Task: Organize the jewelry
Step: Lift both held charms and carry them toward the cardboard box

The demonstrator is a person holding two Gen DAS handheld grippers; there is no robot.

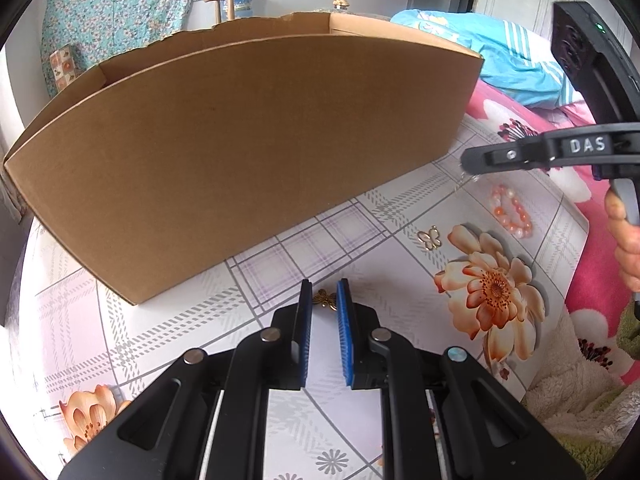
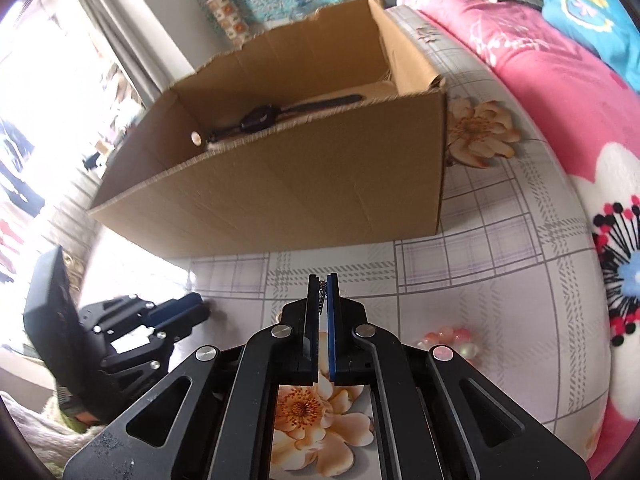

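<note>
A thin chain [image 2: 322,298] is pinched between the fingers of the right gripper [image 2: 322,280], which are clenched on it; in the left wrist view a bit of clear, glinting chain [image 1: 464,178] hangs below that gripper's tip [image 1: 470,160], above the table [image 1: 280,248]. The left gripper [image 1: 324,286] has its fingers released, standing apart on either side of a small gold bow-shaped piece [image 1: 325,298] that lies on the table; they do not look closed on it. Farther right lie a gold butterfly charm [image 1: 429,238] and, beyond it, an orange-and-white bead bracelet [image 1: 512,210], both near the right gripper. The open cardboard box [image 1: 240,152] stands just behind, with a black watch [image 2: 260,116] already inside.

The step in hand looks like carrying the chain to the box. Next the right gripper likely needs to rise over the near wall and let go inside, while the left closes on the gold piece.
</note>
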